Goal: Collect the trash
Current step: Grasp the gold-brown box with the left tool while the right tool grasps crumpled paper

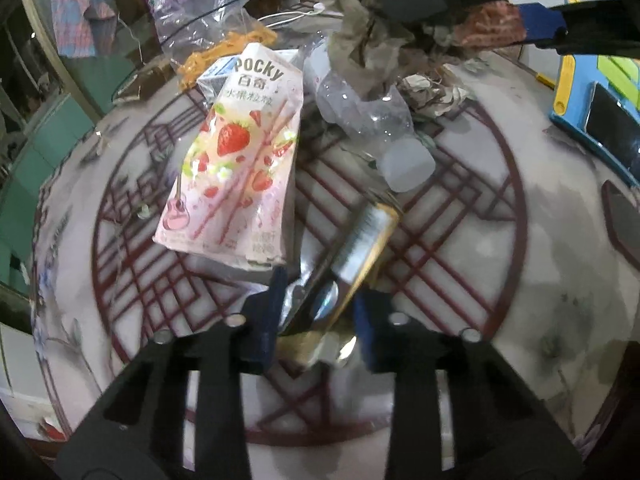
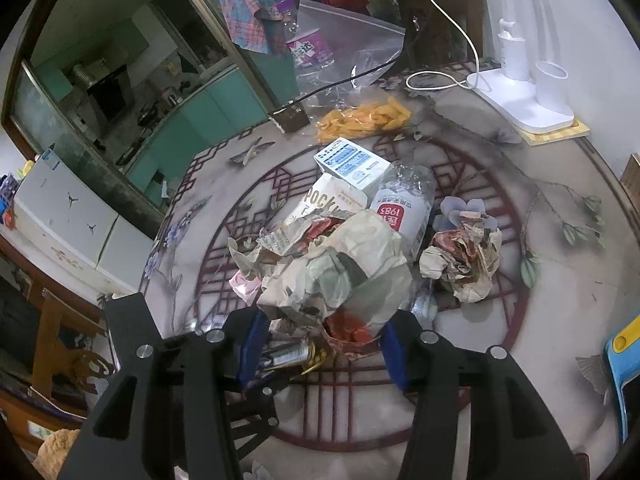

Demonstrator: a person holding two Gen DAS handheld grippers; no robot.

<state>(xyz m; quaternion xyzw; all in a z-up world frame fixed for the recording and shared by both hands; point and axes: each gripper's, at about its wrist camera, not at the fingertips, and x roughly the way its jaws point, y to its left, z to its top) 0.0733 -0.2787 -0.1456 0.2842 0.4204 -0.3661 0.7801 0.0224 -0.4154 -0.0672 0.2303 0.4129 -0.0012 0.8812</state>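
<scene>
My left gripper point(image 1: 316, 312) is shut on a silver and gold foil wrapper point(image 1: 360, 244), held over the round table point(image 1: 460, 272). A pink Pocky box point(image 1: 236, 168) lies just ahead on the left, and a crushed clear plastic bottle point(image 1: 360, 108) with a white cap lies ahead on the right. My right gripper point(image 2: 324, 340) is shut on a large crumpled paper ball point(image 2: 340, 272). It also shows at the top of the left wrist view point(image 1: 460, 8). A second crumpled paper ball point(image 2: 464, 256) lies to the right. The foil wrapper shows below the left finger point(image 2: 296, 354).
A zip bag point(image 2: 344, 44) with a purple cup stands at the table's far side, with orange snack pieces point(image 2: 364, 118) before it. A small blue and white carton point(image 2: 352, 162) lies by the bottle point(image 2: 404, 204). A white stand point(image 2: 524, 92) sits back right. A blue object point(image 1: 592, 100) lies at the right edge.
</scene>
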